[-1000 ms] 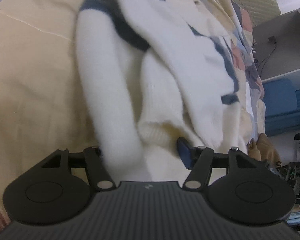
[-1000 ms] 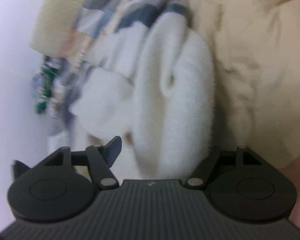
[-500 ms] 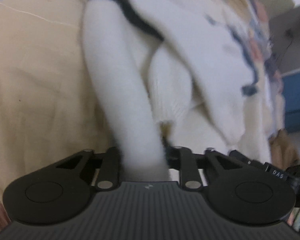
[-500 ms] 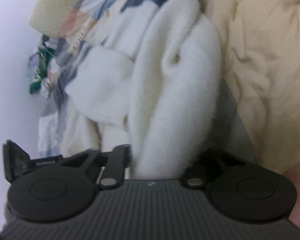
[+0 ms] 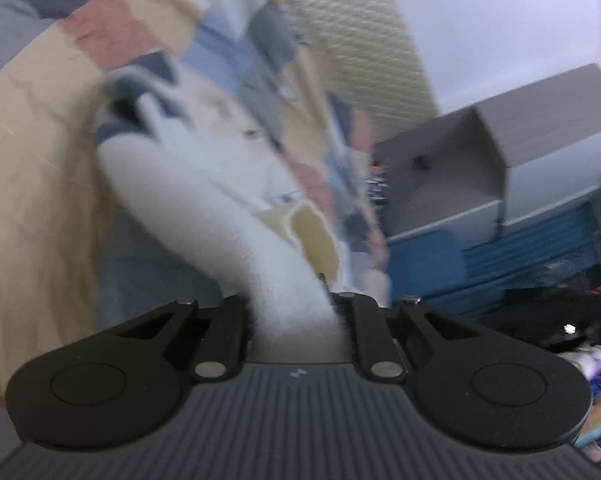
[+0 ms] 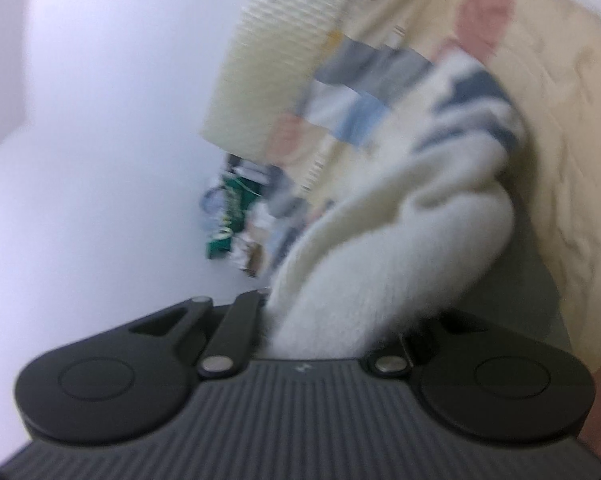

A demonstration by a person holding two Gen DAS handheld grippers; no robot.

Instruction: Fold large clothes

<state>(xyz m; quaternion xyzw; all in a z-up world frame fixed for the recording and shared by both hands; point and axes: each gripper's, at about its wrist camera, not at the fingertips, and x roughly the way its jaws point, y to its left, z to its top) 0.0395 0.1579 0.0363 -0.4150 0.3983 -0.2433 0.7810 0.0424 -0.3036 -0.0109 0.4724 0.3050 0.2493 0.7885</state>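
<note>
- We find a bed (image 5: 32, 184) under a cream sheet and a patchwork quilt (image 5: 260, 36), with white walls behind; both views are blurred.
- The left gripper (image 5: 290, 312) has just been closing, and its jaws now stand narrow, clamped on a white fleecy fold of the sweater (image 5: 188, 196).
- The right gripper (image 6: 332, 320) has likewise just been closing; its jaws pinch another white fold of the sweater (image 6: 400, 248).
- Compared with a second ago, the garment no longer lies flat: both held ends now rise off the sheet, and the navy-striped part trails toward the quilt.
- We judge the lift begun; the fold itself is not yet made.
- Only the left view shows grey boxes (image 5: 480, 168) and blue storage beside the bed.
- Only the right view shows green clutter (image 6: 224, 216) by the wall and a ribbed cream headboard (image 6: 284, 40).
</note>
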